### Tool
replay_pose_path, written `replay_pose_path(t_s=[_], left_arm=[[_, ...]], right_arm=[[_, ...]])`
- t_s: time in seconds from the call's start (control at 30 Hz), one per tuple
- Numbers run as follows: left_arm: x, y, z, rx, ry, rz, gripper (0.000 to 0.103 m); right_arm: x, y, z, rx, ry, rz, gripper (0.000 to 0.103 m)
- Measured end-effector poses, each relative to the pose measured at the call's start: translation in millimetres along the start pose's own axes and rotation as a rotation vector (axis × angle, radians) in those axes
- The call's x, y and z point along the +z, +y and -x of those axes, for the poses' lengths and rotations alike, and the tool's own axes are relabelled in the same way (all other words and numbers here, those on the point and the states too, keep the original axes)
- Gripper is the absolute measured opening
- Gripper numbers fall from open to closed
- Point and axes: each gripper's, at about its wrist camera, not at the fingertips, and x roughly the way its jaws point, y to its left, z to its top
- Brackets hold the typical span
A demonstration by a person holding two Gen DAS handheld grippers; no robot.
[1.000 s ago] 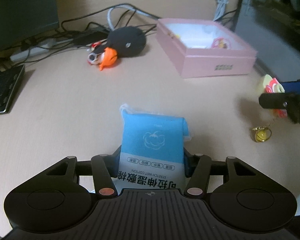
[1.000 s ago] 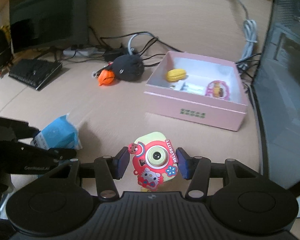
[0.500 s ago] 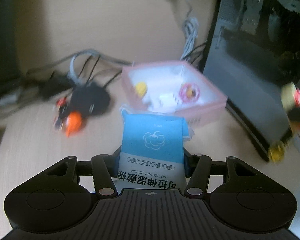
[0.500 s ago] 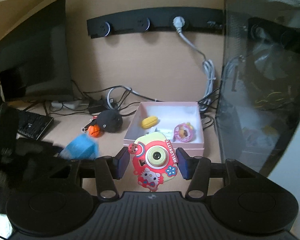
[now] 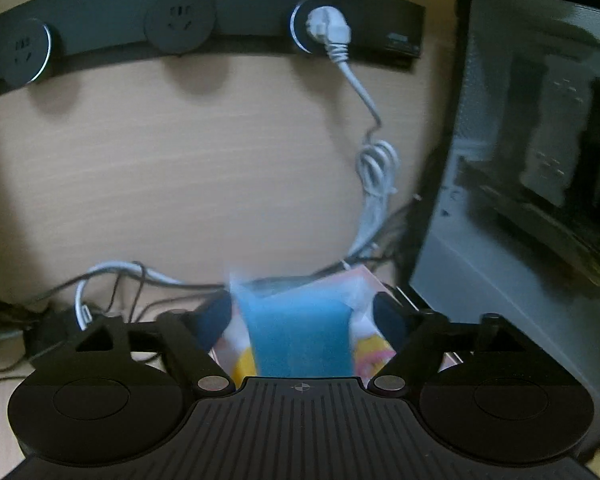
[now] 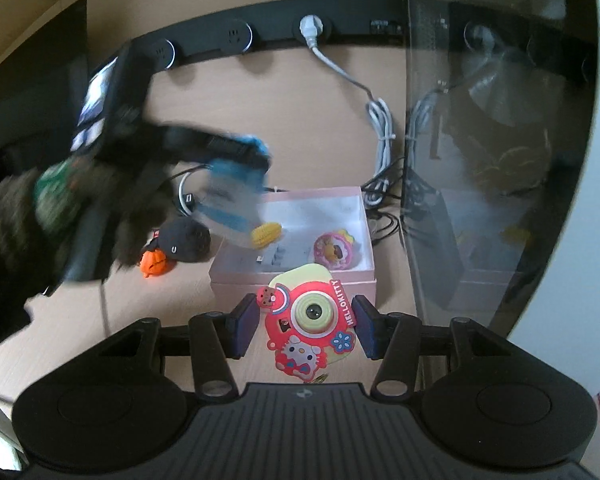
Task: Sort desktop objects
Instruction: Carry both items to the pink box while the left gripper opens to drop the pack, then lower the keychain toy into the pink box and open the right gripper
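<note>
The blue wet-wipe pack shows blurred between the fingers of my left gripper, whose jaws are opening, with a gap on each side of it. It hangs over the open pink box. In the right wrist view the same pack is over the near-left corner of the pink box, under the blurred left gripper. My right gripper is shut on a red Hello Kitty toy camera, in the air just before the box.
A yellow corn toy and a round pink toy lie in the box. A black penguin plush sits left of it. A glass-sided computer case stands right; a socket strip and cables line the back wall.
My left gripper rose and swung right over the pink box, and its jaws spread off the blue pack. The right gripper lifted a little with the toy camera still gripped.
</note>
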Motion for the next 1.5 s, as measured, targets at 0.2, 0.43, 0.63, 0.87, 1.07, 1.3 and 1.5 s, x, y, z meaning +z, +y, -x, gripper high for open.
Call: replay_pose_path(t_s=[0.2,0.43,0.63,0.87,1.07,1.3,1.5], left_arm=[[-26.0,8.7,1.1,0.038,0.079,0.004,0.095],[-92.4,46.7,17.5,0.161,0.24,0.114,0.096],[-122.6,56.0,39.8,0.165,0.284,0.195,0.097],[-125.9,54.5,64.1,0.166,0.233,0.158,0.099],[-142.0,85.3,78.9,0.203,0.241,0.219,0.1],[-158.3,114.6,73.0,0.214,0.288,0.3,0.1],[-149.7,116.3,65.5,0.184,0.275,0.269,0.1]], right_arm=[[2.7,-5.6,-24.9,0.023,0.034,-0.023,0.05],[28.9,1.1,-48.8,0.048,-0.007,0.01,0.05],[82.9,20.1,-76.2,0.051,-0.108,-0.022,0.05],[140.2,29.9,-126.8,-0.07,-0.238,-0.097,0.05],[138.0,15.1,-180.2,-0.128,-0.141,-0.168,0.055],[88.2,35.0,-221.0,-0.139,0.024,-0.07,0.054],[62.7,37.7,-244.0,-0.103,0.122,-0.109,0.053]])
